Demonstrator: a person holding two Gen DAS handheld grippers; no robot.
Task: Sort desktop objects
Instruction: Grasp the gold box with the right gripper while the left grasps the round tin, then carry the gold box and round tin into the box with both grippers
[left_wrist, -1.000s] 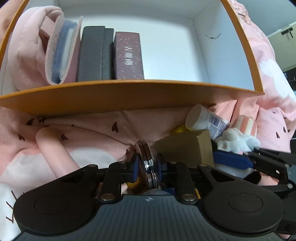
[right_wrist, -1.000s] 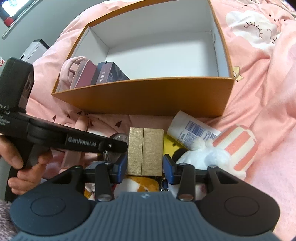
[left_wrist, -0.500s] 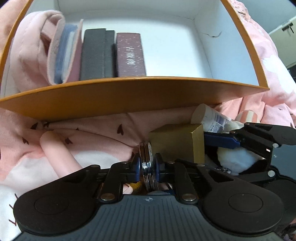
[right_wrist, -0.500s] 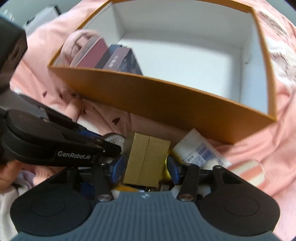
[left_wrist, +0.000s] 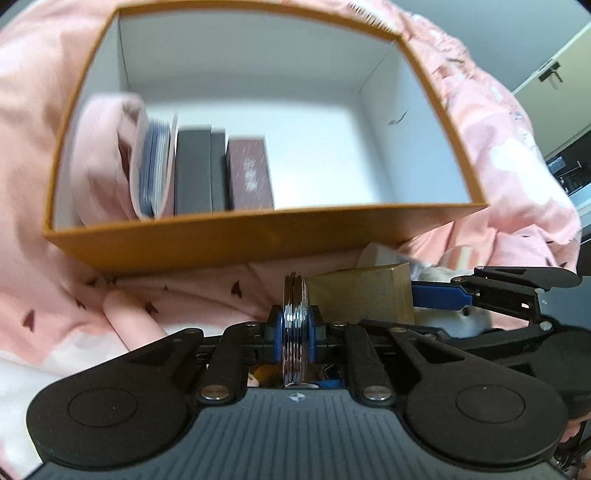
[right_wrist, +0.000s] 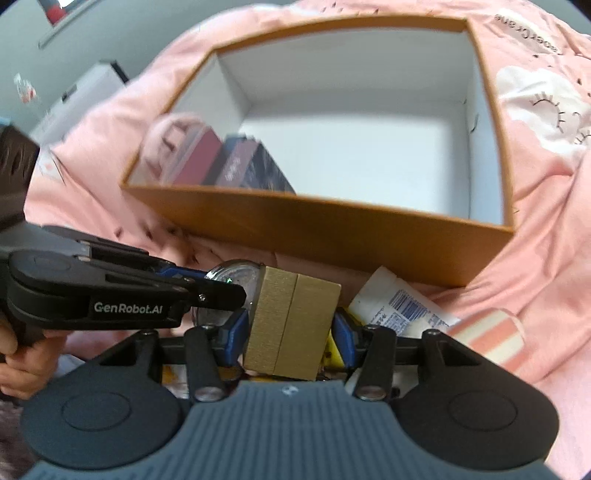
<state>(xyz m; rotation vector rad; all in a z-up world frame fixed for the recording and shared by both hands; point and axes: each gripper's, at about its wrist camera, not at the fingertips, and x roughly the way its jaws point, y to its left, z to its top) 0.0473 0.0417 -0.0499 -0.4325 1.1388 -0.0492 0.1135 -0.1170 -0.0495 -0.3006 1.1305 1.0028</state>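
Observation:
My left gripper (left_wrist: 294, 326) is shut on a round silver compact (left_wrist: 294, 325), held on edge above the pink blanket in front of the orange box (left_wrist: 258, 240). My right gripper (right_wrist: 290, 328) is shut on a gold box (right_wrist: 291, 328), held just right of the compact (right_wrist: 236, 275). The gold box also shows in the left wrist view (left_wrist: 365, 297). The orange box (right_wrist: 332, 229) holds a pink pouch (left_wrist: 107, 162), a dark case (left_wrist: 199, 173) and a maroon box (left_wrist: 251, 173) along its left side.
A white tube with a barcode (right_wrist: 402, 310) and a striped plush toy (right_wrist: 491, 338) lie on the pink blanket (right_wrist: 546, 258) right of the gold box. The right half of the orange box floor (left_wrist: 325, 155) is bare. A cabinet (left_wrist: 554, 81) stands beyond.
Both grippers have risen with their loads and tilted toward the orange box, so its whole open top now shows. The grip on each item is unchanged.

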